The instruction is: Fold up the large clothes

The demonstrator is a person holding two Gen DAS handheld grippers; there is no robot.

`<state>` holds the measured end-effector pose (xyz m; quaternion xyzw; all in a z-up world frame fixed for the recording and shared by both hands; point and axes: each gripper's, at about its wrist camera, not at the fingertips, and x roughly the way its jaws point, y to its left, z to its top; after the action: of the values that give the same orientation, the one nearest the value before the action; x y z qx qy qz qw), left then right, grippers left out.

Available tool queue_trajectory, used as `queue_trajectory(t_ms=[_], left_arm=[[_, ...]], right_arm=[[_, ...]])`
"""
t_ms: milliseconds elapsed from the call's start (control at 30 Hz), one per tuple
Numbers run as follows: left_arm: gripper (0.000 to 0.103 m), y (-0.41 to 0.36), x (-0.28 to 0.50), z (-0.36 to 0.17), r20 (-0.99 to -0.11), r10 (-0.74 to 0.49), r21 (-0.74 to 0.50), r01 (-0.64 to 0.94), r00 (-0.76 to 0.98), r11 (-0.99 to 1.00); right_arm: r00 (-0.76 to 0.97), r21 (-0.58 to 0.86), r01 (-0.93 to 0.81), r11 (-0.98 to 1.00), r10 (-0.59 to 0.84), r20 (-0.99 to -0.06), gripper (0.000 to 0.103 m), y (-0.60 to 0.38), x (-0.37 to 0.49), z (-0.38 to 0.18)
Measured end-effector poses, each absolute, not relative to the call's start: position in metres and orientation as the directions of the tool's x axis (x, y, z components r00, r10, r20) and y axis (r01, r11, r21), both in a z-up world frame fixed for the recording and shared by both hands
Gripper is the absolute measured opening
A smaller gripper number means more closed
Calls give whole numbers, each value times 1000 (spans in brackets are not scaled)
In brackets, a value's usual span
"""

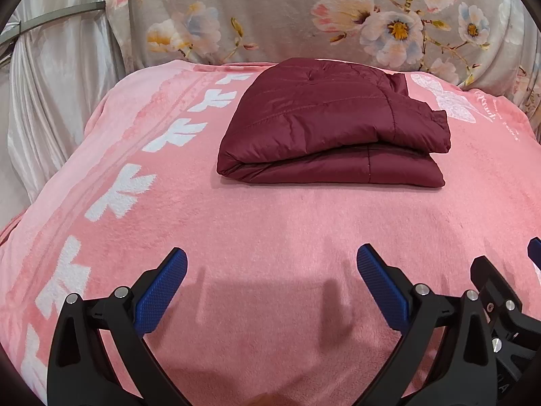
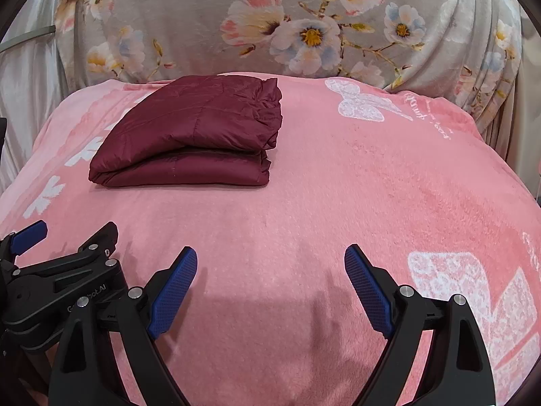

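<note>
The jacket (image 1: 333, 125) lay folded in a neat stack on the pink blanket (image 1: 270, 223), apparently finished, so the left gripper (image 1: 272, 287) and right gripper (image 2: 270, 287) hung apart and empty, well clear of it.

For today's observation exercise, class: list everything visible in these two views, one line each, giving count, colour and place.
Folded jacket: one, maroon, quilted, lying on the pink blanket toward its far side.
Pink blanket: one, pink with white motifs, spread under everything.
Floral cloth: one, grey with pink and white flowers, draped behind the blanket.
Satin drape: one, silvery white, far left.
Left claw: one, black with blue pads, open, near edge, holding nothing.
Right claw: one, black with blue pads, open, near edge, holding nothing.
</note>
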<state>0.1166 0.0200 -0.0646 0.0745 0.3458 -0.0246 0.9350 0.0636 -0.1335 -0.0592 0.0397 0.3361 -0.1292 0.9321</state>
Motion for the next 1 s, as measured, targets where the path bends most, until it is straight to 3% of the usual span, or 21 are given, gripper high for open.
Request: queue_trajectory(t_ms=[1000], left_arm=[[97, 20, 118, -65, -651, -1, 118, 102, 759, 988]], right_arm=[[744, -19, 265, 964, -217, -632, 87, -133, 62, -58]])
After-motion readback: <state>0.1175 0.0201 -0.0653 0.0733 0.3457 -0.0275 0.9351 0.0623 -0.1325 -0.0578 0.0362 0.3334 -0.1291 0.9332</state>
